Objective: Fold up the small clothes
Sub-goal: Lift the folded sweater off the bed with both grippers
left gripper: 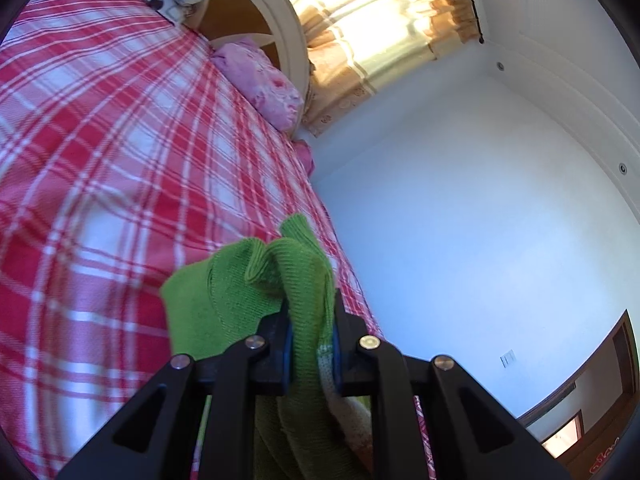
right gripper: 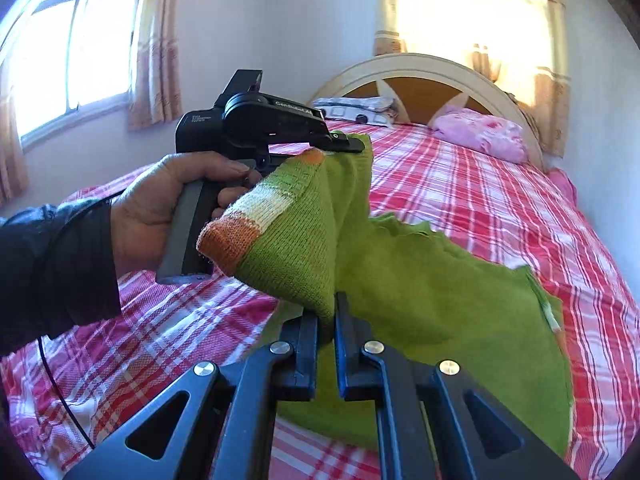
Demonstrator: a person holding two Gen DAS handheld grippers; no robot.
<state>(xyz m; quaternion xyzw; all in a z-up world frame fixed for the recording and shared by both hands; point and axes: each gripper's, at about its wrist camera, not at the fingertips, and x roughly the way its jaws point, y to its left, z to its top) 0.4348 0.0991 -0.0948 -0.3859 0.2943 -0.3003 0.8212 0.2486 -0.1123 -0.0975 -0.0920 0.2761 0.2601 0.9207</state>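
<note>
Our right gripper (right gripper: 326, 316) has its fingers (right gripper: 308, 336) closed tight on a fold of the green knit garment (right gripper: 420, 304), pinching it near the striped cuff (right gripper: 240, 224) of orange and cream. Our left gripper (left gripper: 310, 320) is likewise clamped on the same garment, with bunched green cloth filling the narrow gap between its fingers (left gripper: 276, 336); in the right wrist view we see the left hand (right gripper: 152, 208) around its grey handle, a dark sleeve (right gripper: 52, 272) behind it. So the garment hangs between both grips, its upper part lifted off the bed (right gripper: 500, 184), while its lower part drapes down and seems to rest on the red plaid sheet (left gripper: 100, 152). We judge the fold as only begun: the cloth is gathered and raised, not yet laid flat or doubled over, and no finished stack of folded clothes shows anywhere. Beyond it lie a pink pillow (right gripper: 480, 132) and the curved headboard (right gripper: 420, 64).
</note>
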